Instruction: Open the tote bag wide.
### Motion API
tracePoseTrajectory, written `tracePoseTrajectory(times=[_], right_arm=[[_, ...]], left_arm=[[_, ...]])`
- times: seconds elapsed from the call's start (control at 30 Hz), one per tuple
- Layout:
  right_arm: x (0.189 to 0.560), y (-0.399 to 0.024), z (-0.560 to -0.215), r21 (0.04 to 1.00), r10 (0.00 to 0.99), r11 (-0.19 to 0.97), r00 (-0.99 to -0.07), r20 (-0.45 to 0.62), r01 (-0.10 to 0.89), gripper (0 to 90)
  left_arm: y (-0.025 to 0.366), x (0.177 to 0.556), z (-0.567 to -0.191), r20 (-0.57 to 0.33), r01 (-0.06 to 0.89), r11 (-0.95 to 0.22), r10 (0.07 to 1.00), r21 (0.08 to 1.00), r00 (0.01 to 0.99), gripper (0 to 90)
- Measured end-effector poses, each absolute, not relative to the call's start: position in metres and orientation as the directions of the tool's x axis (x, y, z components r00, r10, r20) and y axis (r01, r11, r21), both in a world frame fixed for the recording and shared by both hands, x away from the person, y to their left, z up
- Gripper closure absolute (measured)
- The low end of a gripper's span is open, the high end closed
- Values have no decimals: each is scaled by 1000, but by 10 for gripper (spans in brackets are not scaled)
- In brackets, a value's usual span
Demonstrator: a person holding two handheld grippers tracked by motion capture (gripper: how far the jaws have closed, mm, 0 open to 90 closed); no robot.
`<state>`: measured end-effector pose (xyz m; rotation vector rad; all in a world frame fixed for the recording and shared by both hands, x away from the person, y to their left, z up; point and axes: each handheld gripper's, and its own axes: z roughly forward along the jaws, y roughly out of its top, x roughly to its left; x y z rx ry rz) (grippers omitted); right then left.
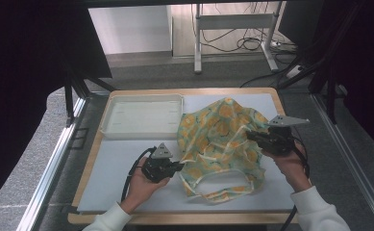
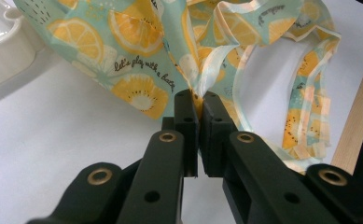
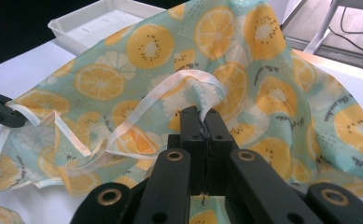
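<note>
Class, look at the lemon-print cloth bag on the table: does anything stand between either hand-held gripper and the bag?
Nothing visible does. The left hand-held gripper is shut on the cloth bag at its near left edge, and the right hand-held gripper is shut on its fabric beside a pale strap. The white tray sits apart, behind.

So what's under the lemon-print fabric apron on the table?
Under the mint lemon-print fabric apron only the white table mat shows around its edges; anything beneath the bunched cloth is covered.
</note>
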<state>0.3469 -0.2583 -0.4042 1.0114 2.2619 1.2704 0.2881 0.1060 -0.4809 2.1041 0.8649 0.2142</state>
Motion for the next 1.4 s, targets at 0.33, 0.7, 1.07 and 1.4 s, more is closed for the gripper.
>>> tracePoseTrajectory(times=[0.33, 0.7, 1.07, 1.4], right_arm=[[361, -256, -394, 847, 741, 342, -671, 22, 406, 877], [376, -259, -372, 860, 768, 325, -641, 3, 394, 877], [396, -254, -360, 868, 785, 328, -619, -31, 372, 876], [412, -252, -347, 864, 801, 336, -596, -52, 375, 877]], left_arm=[[108, 293, -474, -156, 506, -400, 647, 764, 747, 886], [115, 304, -453, -163, 482, -351, 648, 803, 744, 889], [108, 314, -433, -162, 446, -321, 632, 835, 758, 888], [107, 327, -422, -171, 444, -300, 635, 844, 754, 888]])
